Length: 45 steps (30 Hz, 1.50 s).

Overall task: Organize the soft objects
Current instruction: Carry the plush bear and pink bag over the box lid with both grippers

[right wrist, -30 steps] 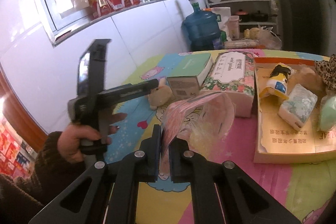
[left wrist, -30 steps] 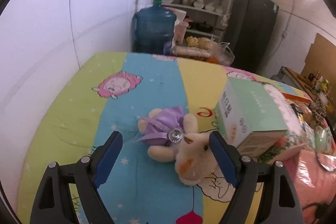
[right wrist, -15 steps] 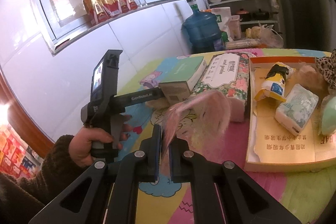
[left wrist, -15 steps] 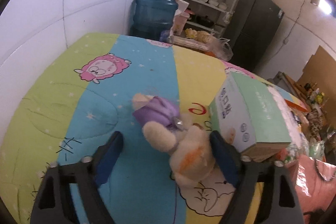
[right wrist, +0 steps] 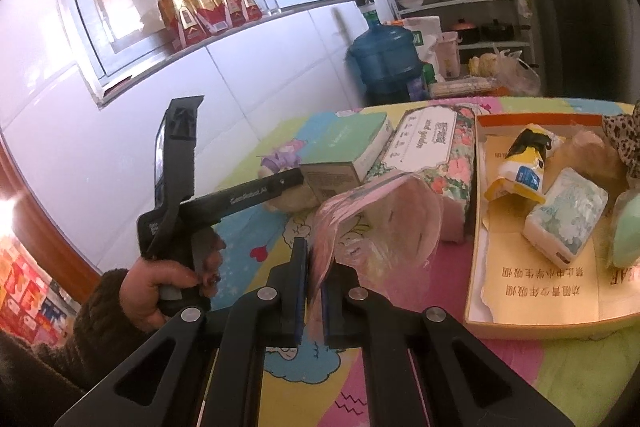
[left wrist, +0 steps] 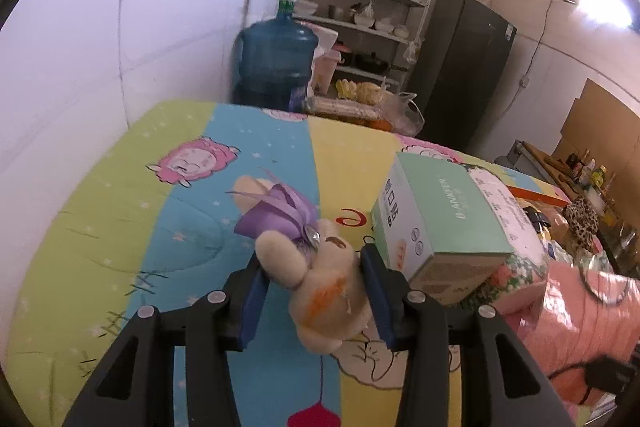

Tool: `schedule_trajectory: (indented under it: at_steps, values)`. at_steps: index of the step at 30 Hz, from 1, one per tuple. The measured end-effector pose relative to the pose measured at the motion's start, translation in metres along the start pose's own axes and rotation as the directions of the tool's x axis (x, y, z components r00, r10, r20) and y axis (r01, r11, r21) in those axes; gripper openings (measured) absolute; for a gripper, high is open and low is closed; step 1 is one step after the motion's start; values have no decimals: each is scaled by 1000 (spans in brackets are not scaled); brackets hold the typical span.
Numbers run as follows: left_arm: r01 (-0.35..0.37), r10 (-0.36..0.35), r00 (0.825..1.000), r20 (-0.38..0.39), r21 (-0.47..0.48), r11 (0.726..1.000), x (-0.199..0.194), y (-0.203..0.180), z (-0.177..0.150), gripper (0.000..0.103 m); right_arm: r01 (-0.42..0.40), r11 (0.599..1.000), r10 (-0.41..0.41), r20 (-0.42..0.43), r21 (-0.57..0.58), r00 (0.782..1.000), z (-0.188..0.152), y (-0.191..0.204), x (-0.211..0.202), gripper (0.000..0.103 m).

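Note:
My left gripper [left wrist: 314, 281] is shut on a beige plush toy [left wrist: 324, 287] with a purple ribbon dress [left wrist: 280, 215], squeezing its head just above the colourful cloth. In the right wrist view the left gripper [right wrist: 280, 185] reaches behind a green box, and the toy [right wrist: 290, 201] is mostly hidden. My right gripper [right wrist: 314, 283] is shut on the edge of a pink see-through plastic bag [right wrist: 380, 223], held open and upright. An orange-rimmed cardboard tray [right wrist: 536, 287] at the right holds tissue packs and other soft items.
A green box [left wrist: 436, 223] lies on a floral tissue pack [right wrist: 432, 147] right of the toy. A blue water jug [left wrist: 276, 63], shelves and a dark fridge stand beyond the table. A white wall runs along the left edge.
My left gripper closed from wide open onto the plush toy and lifted its head end. My right gripper kept hold of the pink bag and shifted slightly.

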<state>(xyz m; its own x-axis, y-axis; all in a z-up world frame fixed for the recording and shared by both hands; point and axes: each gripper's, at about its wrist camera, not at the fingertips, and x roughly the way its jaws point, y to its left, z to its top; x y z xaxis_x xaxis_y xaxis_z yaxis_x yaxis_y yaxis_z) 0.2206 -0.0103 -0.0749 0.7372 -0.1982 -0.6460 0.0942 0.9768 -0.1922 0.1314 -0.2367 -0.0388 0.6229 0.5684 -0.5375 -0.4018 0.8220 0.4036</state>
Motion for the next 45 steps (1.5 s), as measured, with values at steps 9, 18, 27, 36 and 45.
schedule_trajectory:
  at_steps: [9,18,27,36,45]
  values:
    - [17,-20,995,95,23,1000,-54,-4,3,46,17,999,-16,34,-29,999,2,15,-13,6]
    - [30,-45,988,149,100,995,-86,-40,4,46,67,997,-63,97,-37,993,5,17,-40,6]
    - [70,-95,979,180,145,987,-103,-83,0,46,126,991,-118,164,-45,980,10,5,-74,6]
    - [128,-164,971,172,205,970,-98,-138,0,46,188,982,-186,226,13,956,8,-36,-115,6]
    - [181,-221,965,143,248,952,-80,-188,0,46,263,962,-275,273,81,922,5,-88,-156,6]
